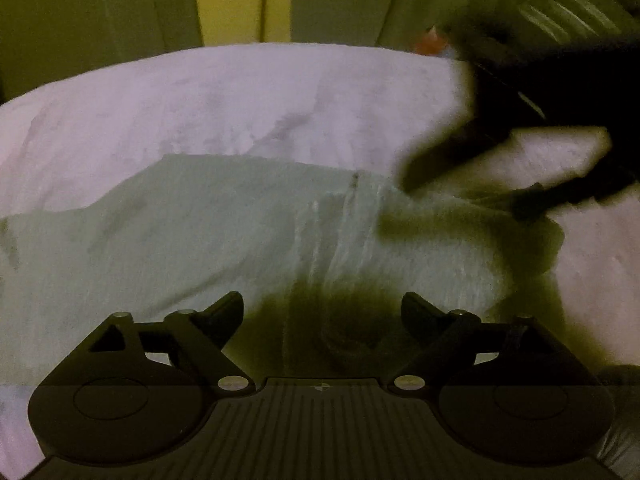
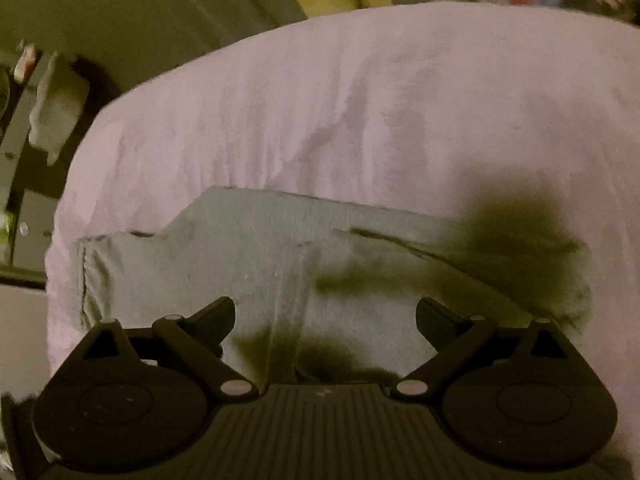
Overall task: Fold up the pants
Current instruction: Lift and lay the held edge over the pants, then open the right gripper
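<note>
Grey pants [image 2: 280,272] lie flat and partly folded on a pink sheet [image 2: 360,100]. Left tool [image 1: 322,312] and right tool [image 2: 325,316] both hover above the pants, jaws spread wide, holding nothing. Image blurred.

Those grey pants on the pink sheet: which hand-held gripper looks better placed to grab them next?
Probably right: the right hand-held gripper hangs open beside the grey pants, nearer than the open left hand-held gripper.
</note>
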Motion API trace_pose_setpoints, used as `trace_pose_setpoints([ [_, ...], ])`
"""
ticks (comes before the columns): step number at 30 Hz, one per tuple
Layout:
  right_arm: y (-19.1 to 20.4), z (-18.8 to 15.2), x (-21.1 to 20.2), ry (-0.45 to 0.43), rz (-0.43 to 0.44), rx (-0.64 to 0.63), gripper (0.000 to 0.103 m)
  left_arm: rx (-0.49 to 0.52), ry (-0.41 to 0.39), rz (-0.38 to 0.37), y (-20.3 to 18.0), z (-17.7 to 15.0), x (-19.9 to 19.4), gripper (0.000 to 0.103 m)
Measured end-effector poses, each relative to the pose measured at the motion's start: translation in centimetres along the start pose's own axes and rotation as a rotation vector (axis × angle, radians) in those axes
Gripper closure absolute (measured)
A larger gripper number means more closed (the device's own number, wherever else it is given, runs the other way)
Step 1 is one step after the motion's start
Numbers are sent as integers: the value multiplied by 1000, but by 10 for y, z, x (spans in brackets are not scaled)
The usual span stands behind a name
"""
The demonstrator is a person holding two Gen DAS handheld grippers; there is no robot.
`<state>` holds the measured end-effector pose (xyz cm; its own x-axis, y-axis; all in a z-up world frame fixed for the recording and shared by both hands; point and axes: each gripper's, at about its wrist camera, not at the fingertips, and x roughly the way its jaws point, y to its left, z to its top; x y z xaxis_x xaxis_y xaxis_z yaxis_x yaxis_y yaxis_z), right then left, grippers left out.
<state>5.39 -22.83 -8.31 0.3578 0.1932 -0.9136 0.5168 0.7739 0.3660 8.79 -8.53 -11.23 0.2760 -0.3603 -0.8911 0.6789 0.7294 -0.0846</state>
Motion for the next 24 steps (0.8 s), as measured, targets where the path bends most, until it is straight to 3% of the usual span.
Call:
trace_pose_setpoints([
  [2, -18, -11, -7, -11, -17, 37, 6, 0, 4, -14, -2, 0, 9, 12],
  [4, -42, -27, -12, -42, -49, 79, 6, 31, 57, -12, -9, -2, 25, 14],
  [7, -70, -53, -6, -35, -123, 99, 16, 94, 146, 75, -16, -17, 48, 23],
  [11, -88, -90, 25, 66, -100, 87, 61, 101, 162, 103, -4, -37, 42, 16],
  [12, -87, -101, 36, 93, -109, 51, 64, 86, 177, 103, 2, -41, 38, 15],
  [15, -87, -128, 42, 102, -89, 25, 64, 35, 187, 73, 18, -50, 25, 15],
  [17, -87, -145, 38, 126, -47, 15, 64, 28, 183, 96, 21, -52, 14, 18],
  [21, -90, -174, 36, 245, -19, -18, 65, 81, 81, 174, 6, -45, -18, 17],
  [22, -94, -175, 31, 245, -9, -14, 65, 96, 56, 173, 0, -43, -26, 15],
  [24, -106, -162, 7, 158, -7, 3, 60, 131, 21, 141, -14, -40, -33, 10],
])
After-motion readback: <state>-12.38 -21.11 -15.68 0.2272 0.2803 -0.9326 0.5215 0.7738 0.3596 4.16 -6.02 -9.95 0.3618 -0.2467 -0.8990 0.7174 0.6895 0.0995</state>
